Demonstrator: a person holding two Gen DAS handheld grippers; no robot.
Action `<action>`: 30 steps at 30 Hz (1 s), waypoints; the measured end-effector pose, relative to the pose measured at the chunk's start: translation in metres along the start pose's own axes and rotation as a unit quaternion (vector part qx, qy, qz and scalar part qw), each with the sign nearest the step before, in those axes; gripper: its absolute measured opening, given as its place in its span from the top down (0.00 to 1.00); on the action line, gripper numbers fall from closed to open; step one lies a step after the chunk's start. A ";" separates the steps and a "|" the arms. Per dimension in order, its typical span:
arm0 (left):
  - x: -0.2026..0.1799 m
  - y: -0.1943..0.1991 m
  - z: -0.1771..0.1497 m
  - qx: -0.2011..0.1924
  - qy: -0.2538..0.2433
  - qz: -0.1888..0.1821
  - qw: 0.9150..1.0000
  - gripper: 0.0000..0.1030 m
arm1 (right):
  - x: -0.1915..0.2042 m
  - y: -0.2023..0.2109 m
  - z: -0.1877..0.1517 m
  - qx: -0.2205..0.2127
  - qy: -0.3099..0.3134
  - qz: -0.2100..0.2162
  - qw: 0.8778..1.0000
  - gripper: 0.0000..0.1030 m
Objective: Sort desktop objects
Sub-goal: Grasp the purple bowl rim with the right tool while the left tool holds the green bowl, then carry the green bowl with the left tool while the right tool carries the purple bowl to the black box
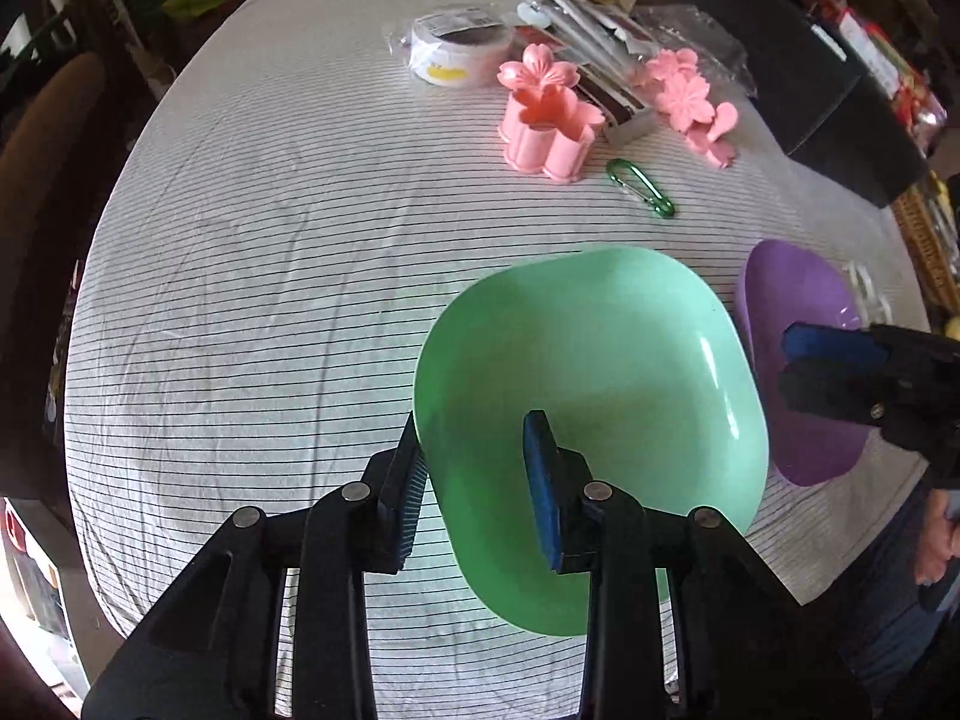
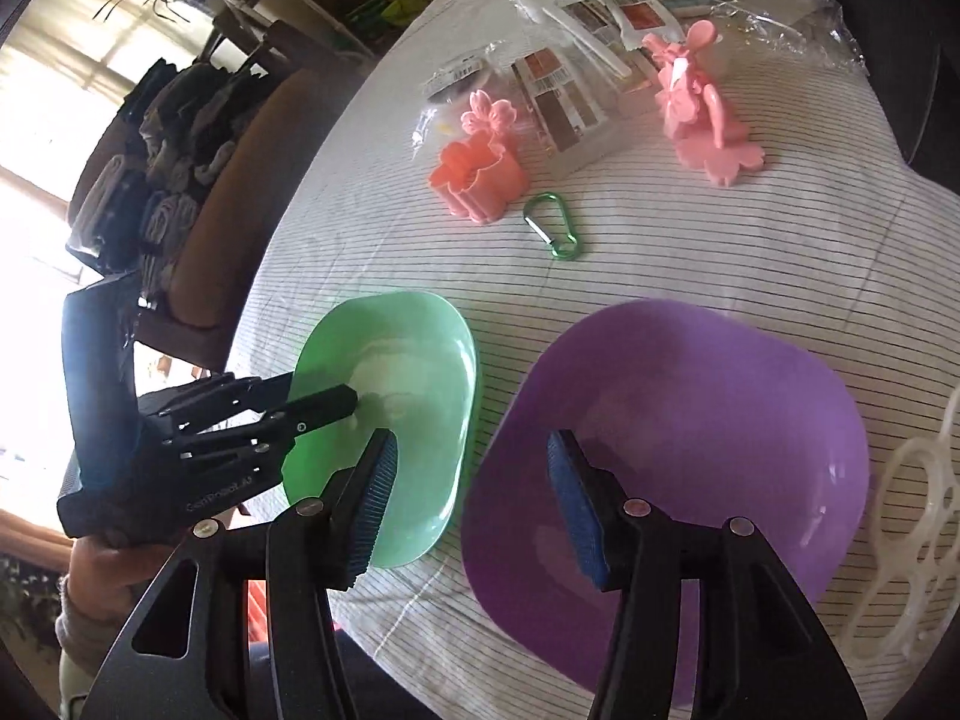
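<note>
A green bowl (image 1: 600, 396) and a purple bowl (image 2: 678, 450) sit side by side near the table's front edge, both empty. My left gripper (image 1: 477, 480) is open, its jaws astride the green bowl's near left rim. My right gripper (image 2: 474, 504) is open over the purple bowl's left rim. Farther back lie a pink flower cutter (image 1: 549, 132), more pink flower pieces (image 1: 696, 102), a green carabiner (image 1: 641, 187), a tape roll in a bag (image 1: 456, 51) and white utensils with packets (image 1: 576, 6).
The table has a striped white cloth (image 1: 270, 276). A clear plastic ring holder (image 2: 918, 516) lies right of the purple bowl. A black box (image 1: 798, 60) stands at the back right, a wicker basket (image 1: 930, 246) at the right edge, a chair (image 2: 228, 204) at the left.
</note>
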State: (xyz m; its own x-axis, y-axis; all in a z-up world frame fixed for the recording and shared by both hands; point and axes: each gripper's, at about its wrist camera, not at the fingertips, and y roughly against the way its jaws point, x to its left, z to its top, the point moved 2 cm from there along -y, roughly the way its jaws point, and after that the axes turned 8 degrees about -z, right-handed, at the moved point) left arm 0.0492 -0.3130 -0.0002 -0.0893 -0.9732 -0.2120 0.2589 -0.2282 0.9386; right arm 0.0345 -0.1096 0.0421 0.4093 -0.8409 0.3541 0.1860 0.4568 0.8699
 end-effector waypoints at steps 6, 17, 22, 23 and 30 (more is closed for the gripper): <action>0.003 0.001 0.002 0.001 0.008 -0.014 1.000 0.74 | -0.074 0.051 -0.017 -0.047 -0.028 -0.094 0.994 0.41; -0.004 0.002 0.005 0.000 0.005 0.005 1.000 0.84 | -0.065 0.039 -0.023 -0.044 0.037 -0.125 0.990 0.78; 0.014 0.013 0.007 -0.012 0.049 -0.026 0.998 0.94 | -0.074 0.046 -0.017 -0.066 0.041 -0.121 0.990 0.92; 0.017 0.018 0.007 -0.019 0.061 -0.038 0.997 0.95 | -0.077 0.051 -0.016 -0.074 0.032 -0.111 0.990 0.94; 0.016 0.058 0.016 -0.054 0.079 -0.067 0.993 0.97 | -0.072 0.080 -0.005 -0.098 0.044 -0.108 0.988 0.91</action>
State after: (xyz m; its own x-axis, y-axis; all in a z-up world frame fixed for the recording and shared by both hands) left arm 0.0471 -0.3418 0.0553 0.0207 -0.9239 -0.3820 0.3568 -0.3501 0.8661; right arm 0.0246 -0.0111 0.0849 0.4155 -0.9004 0.1288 0.4436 0.3243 0.8355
